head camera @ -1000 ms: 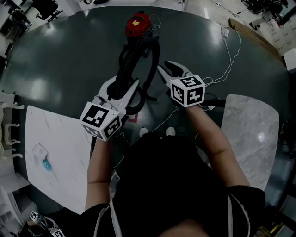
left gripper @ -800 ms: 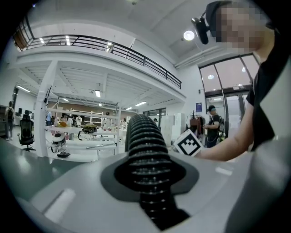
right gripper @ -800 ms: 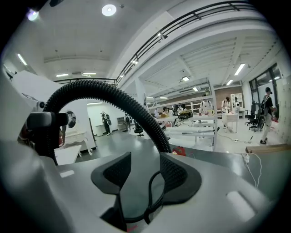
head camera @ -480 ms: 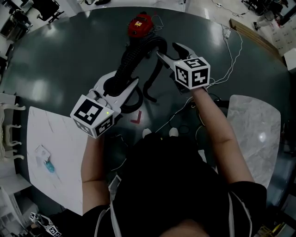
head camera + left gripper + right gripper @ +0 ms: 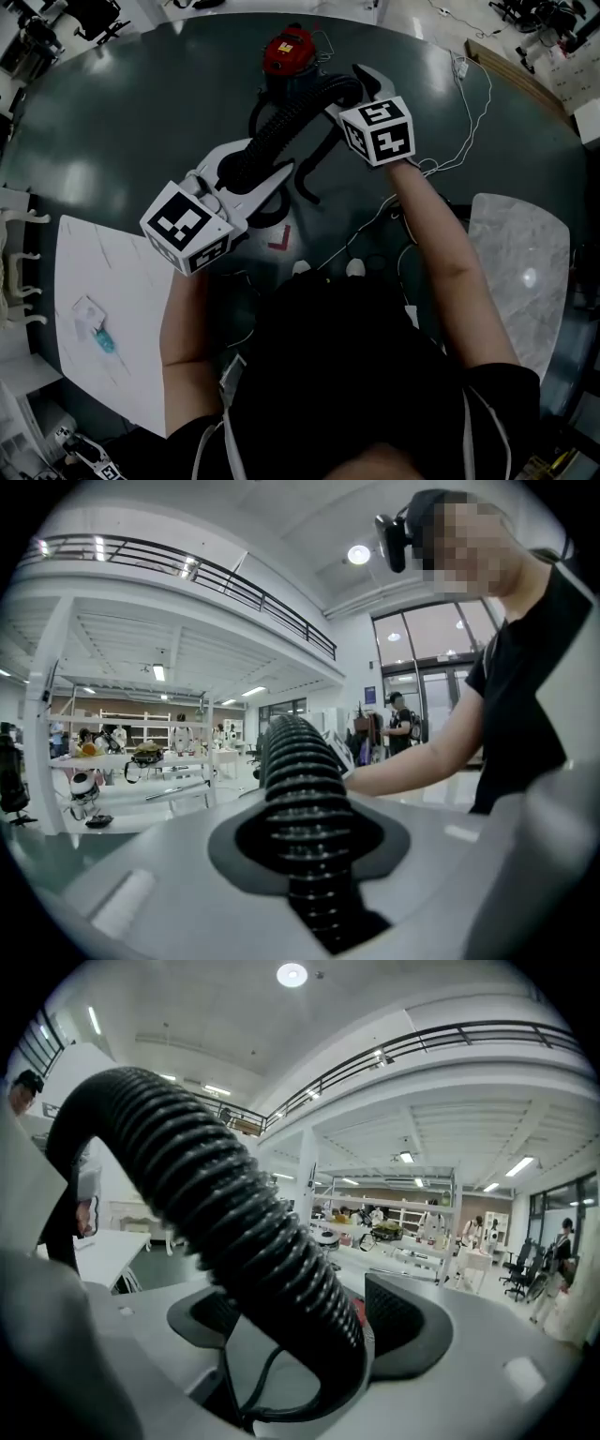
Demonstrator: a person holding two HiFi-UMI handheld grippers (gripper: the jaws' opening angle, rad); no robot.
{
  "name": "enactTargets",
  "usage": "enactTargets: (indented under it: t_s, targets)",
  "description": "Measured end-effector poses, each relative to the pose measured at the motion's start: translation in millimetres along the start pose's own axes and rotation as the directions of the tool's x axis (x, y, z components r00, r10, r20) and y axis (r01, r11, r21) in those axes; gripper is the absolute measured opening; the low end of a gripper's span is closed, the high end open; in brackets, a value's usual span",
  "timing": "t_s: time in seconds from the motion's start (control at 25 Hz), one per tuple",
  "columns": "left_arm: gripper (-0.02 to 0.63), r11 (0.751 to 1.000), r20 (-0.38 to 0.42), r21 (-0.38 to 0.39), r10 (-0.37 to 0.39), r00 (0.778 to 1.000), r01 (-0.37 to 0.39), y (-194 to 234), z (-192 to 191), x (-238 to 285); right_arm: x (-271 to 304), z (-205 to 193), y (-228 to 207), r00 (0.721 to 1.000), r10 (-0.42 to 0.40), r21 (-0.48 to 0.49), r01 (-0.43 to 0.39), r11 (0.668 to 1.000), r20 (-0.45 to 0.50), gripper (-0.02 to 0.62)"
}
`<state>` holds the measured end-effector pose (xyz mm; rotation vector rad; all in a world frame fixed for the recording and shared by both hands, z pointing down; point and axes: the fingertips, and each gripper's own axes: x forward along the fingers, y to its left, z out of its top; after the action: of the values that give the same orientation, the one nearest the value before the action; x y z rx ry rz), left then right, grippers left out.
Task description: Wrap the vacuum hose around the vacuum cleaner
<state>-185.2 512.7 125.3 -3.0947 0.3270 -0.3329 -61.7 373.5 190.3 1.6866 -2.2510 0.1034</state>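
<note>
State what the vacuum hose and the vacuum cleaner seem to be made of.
The vacuum hose looks like flexible plastic, dull black: close ridges, bent in a curve. The vacuum cleaner is probably hard plastic, red and smooth; too small to be sure.

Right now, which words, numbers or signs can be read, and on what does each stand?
No text here can be read.
Yellow label on the red vacuum cleaner: too small to read.
Blue sign, far off in the left gripper view: too small to read.
Left marker cube and right marker cube: black-and-white square patterns, no letters.
Red corner mark on the floor: no words.
</note>
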Motion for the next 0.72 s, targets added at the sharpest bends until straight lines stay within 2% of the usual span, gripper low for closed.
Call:
enactTargets:
  t_s: [0.08, 0.12, 0.16, 0.24, 0.44, 0.6, 0.72]
  targets:
    - [0.117, 1.0, 0.004, 0.004, -0.022, 1.0, 0.022, -1, -3, -6, 2, 2, 1, 1.0, -0.009, -0.042, 0.009, 0.999, -0.002, 0.383]
    - [0.117, 1.0, 0.007, 0.0, -0.025, 1.0, 0.025, 0, -4, -9, 3, 3, 2, 1.0, -0.014, -0.064, 0.014, 0.998, -0.002, 0.349]
    - [0.117, 1.0, 0.01, -0.005, -0.023, 1.0, 0.023, 3, -5, -12, 3, 5, 3, 1.0, -0.018, -0.087, 0.018, 0.996, -0.004, 0.276]
    - [0.117, 1.0, 0.013, -0.012, -0.02, 1.0, 0.02, 10, -10, -18, 6, 7, 10, 1.0, -0.021, -0.123, 0.019, 0.992, -0.019, 0.24]
    - [0.12, 0.999, -0.008, -0.023, -0.022, 1.0, 0.022, 27, -32, -28, 16, 4, 21, 0.994, -0.036, -0.119, 0.024, 0.993, -0.1, 0.207]
    - [0.123, 0.999, 0.013, -0.044, -0.022, 1.0, 0.023, 40, -41, -33, 21, 4, 27, 0.988, -0.043, -0.075, 0.032, 0.997, -0.148, 0.199]
    - [0.123, 0.999, 0.018, -0.03, -0.012, 1.0, 0.012, 51, -47, -32, 25, 4, 27, 0.981, -0.049, -0.067, 0.037, 0.997, -0.189, 0.193]
